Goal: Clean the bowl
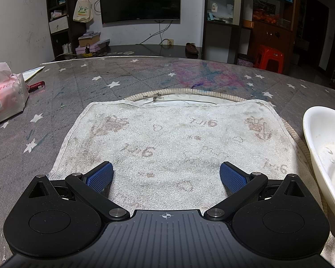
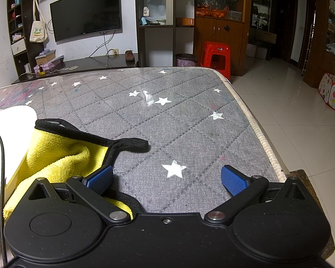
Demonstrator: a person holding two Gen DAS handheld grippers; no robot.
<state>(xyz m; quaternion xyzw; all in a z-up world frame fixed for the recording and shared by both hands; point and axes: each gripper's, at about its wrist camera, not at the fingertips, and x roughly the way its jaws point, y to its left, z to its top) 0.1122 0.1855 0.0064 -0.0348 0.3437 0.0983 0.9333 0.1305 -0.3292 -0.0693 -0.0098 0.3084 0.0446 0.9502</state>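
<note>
Bowl: uncleaned, nothing yet in hand

Bowl [image 1: 323, 156], white, residue specks visible inside; landmark for all entries.
Table [image 1: 145, 78], grey star-print cover, beneath bowl.
White towel [image 1: 167, 138], left of bowl, spread flat, stained.
Yellow cloth [image 2: 55, 156], black-edged, right of bowl, touching it.
Left gripper [image 1: 166, 176]: spread, empty, over towel.
Right gripper [image 2: 166, 177]: spread, empty, beside cloth.
Judgement: wiping not begun; everything remains.

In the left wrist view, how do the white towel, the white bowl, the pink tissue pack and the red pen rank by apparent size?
1. White terry towel
2. White plastic bowl, cut off by the frame, so unsure
3. Pink tissue pack, also cut off
4. Red pen
</note>
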